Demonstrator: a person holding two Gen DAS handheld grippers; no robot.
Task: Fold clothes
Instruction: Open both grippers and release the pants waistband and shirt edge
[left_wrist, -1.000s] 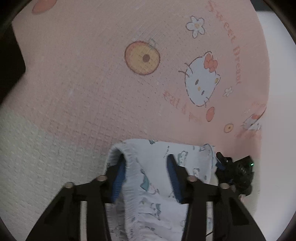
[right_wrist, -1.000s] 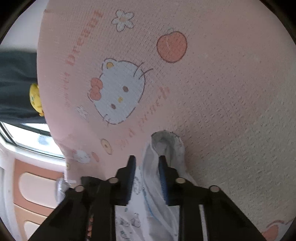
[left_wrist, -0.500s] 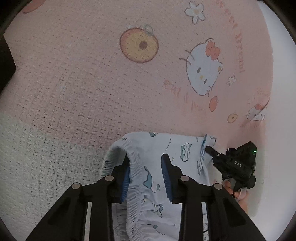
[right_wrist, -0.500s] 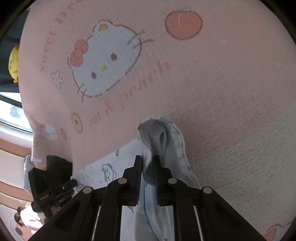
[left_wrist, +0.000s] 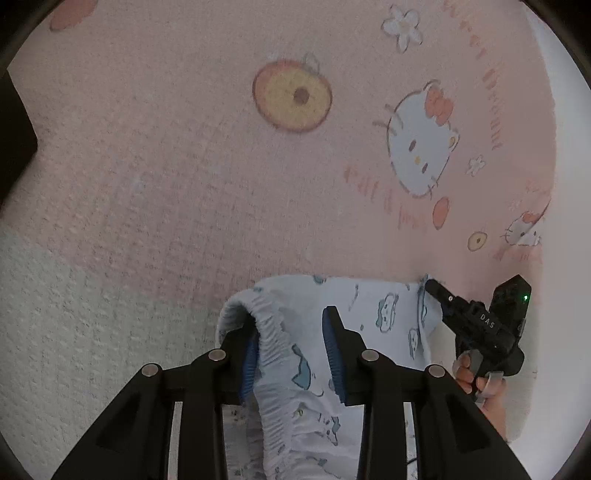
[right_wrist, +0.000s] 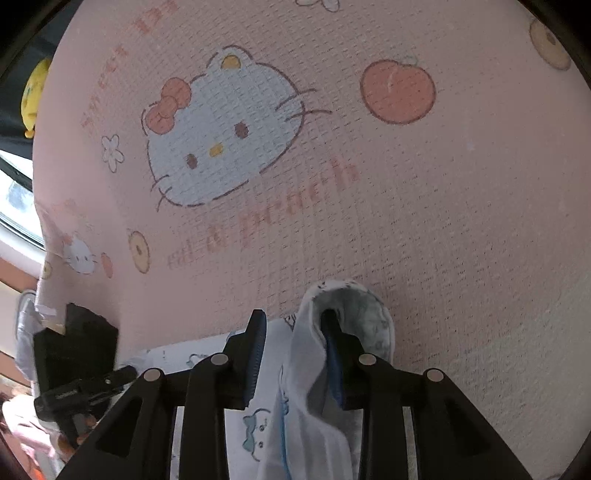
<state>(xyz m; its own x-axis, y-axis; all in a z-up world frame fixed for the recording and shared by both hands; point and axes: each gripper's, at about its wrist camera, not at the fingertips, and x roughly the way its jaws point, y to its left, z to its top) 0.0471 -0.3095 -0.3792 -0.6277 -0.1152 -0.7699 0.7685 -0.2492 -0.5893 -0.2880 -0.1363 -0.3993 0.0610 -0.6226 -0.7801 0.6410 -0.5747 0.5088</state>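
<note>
A pale blue garment (left_wrist: 373, 306) with a cartoon cloud print and a gathered elastic edge lies on a pink cartoon-cat blanket (left_wrist: 184, 155). My left gripper (left_wrist: 291, 321) stands over its near edge. The elastic edge is draped over the left finger, and the jaws are apart without pressing it. My right gripper (right_wrist: 291, 317) is at the garment's (right_wrist: 258, 424) other end. Its jaws are opening, with a fold of cloth hanging over the right finger and nothing pinched. Each gripper shows in the other's view: the right gripper (left_wrist: 432, 288) touches the cloth's far corner, and the left gripper (right_wrist: 110, 376) sits low at the left.
The blanket (right_wrist: 406, 221) turns into a white textured area (left_wrist: 55, 332) nearer me. A dark object (left_wrist: 14, 140) sits at the left edge. A yellow toy (right_wrist: 35, 92) and a window (right_wrist: 18, 210) lie beyond the blanket's left side. A hand (left_wrist: 476, 373) holds the right gripper.
My right gripper has swung sideways along the blanket and its jaws, shut on the cloth fold before, now stand apart. My left gripper has stayed put, with its jaws slightly narrower than at first.
</note>
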